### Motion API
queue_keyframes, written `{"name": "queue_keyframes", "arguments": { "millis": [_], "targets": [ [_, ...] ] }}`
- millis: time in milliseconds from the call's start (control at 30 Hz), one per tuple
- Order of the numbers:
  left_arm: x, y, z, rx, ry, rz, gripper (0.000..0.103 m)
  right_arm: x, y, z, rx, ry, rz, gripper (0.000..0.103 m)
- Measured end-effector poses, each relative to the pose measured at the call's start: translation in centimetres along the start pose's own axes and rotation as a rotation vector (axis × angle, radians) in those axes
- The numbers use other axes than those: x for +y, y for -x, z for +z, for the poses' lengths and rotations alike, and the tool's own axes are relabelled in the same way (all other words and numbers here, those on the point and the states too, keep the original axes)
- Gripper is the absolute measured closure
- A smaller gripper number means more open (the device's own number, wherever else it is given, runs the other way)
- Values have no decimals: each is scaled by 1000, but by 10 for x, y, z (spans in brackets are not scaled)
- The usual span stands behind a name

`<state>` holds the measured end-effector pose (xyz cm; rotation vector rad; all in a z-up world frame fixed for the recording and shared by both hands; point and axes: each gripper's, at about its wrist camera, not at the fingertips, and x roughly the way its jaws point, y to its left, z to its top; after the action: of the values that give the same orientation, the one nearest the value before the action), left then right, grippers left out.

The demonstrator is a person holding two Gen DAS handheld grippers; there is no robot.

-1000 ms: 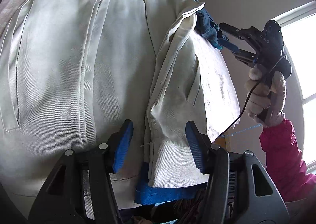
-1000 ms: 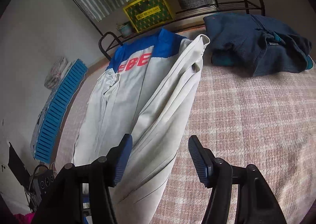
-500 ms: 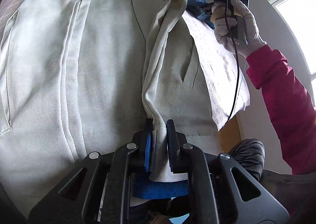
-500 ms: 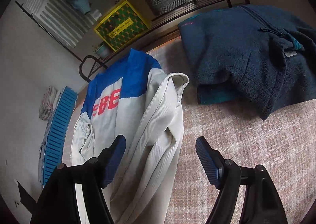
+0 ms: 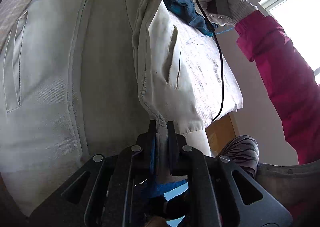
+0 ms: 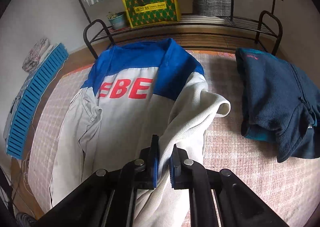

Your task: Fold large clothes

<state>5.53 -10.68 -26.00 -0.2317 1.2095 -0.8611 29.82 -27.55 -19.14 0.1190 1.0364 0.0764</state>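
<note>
Jacket (image 6: 124, 127), grey with blue yoke, spread on checked bedcover (image 6: 230, 147): soft, limp, fairly heavy twill, likely to sag between grips. Best held at hem and sleeve edges. Left gripper (image 5: 161, 127) closing on hem; right gripper (image 6: 164, 159) closing on sleeve. Navy fleece (image 6: 280, 106) beside, metal rack (image 6: 200, 32) behind.

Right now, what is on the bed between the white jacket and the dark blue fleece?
Only bare pink checked bedcover lies between the white jacket and the dark blue fleece; the right wrist view shows it.
</note>
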Motion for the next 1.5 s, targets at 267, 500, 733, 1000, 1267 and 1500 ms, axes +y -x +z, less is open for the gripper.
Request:
{"name": "queue_keyframes", "arguments": {
  "millis": [267,500,733,1000,1267,1500],
  "targets": [
    [18,8,-12,-4,42,16,96,97,-63,15,78,215,-43,98],
    [24,8,-14,2,45,22,96,113,-106,1,136,237,23,71],
    [23,9,-10,7,47,8,96,57,-9,-3,-22,107,284,71],
    [24,8,-8,2,38,20,96,36,-42,-13,16,58,119,78],
    [20,14,-9,-8,3,34,96,10,-89,-23,32,56,-71,92],
    [23,4,-14,5,5,27,96,17,-62,-30,39,75,3,79]
  ]
}}
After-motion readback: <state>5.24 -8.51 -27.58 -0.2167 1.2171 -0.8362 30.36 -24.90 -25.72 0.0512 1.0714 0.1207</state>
